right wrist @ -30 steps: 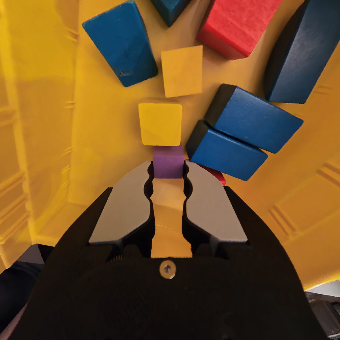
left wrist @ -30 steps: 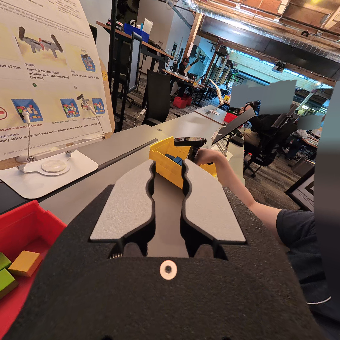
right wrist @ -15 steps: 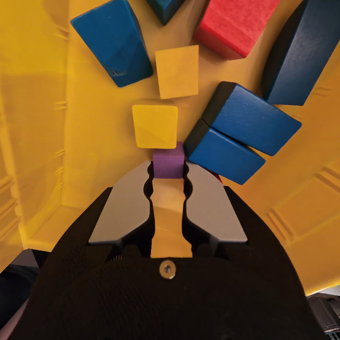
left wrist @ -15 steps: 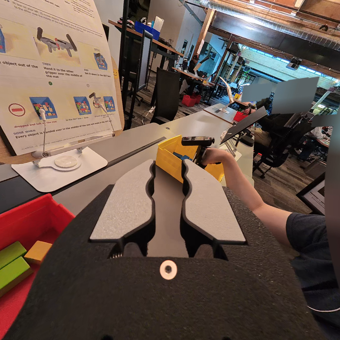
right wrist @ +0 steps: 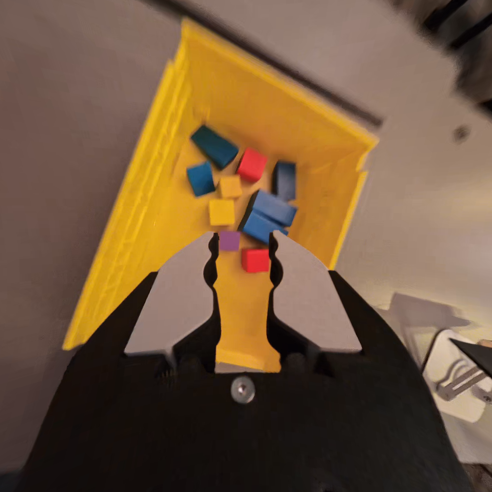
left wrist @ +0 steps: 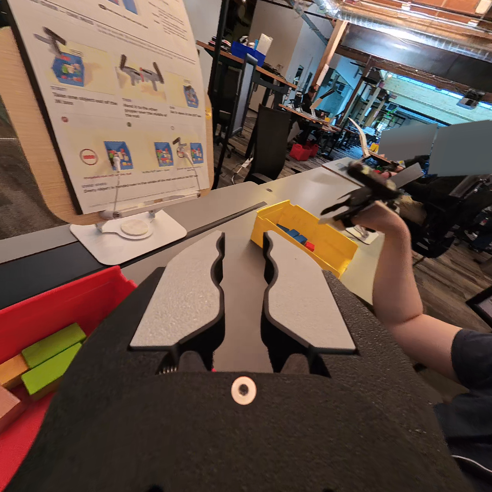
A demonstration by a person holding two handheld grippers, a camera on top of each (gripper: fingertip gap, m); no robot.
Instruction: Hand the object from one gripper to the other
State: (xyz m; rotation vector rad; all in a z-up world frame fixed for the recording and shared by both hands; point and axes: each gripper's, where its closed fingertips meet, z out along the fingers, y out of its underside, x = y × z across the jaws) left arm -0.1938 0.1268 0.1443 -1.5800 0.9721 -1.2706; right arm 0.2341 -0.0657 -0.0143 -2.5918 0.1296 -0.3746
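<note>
My right gripper is open and empty, held high above the yellow bin. A small purple cube lies on the bin floor, seen between my fingertips, beside a red cube, two yellow cubes and several blue blocks. My left gripper is open and empty over the grey table, pointing toward the yellow bin. In the left wrist view the right gripper shows blurred, held in a hand above the bin's right end.
A red bin at my lower left holds green blocks and an orange one. An instruction board on a white stand is at the back left. The person's forearm is at the right.
The right gripper was shut on the purple cube inside the yellow bin; it has opened, left the cube on the bin floor and risen well above the bin. The left gripper stayed open.
</note>
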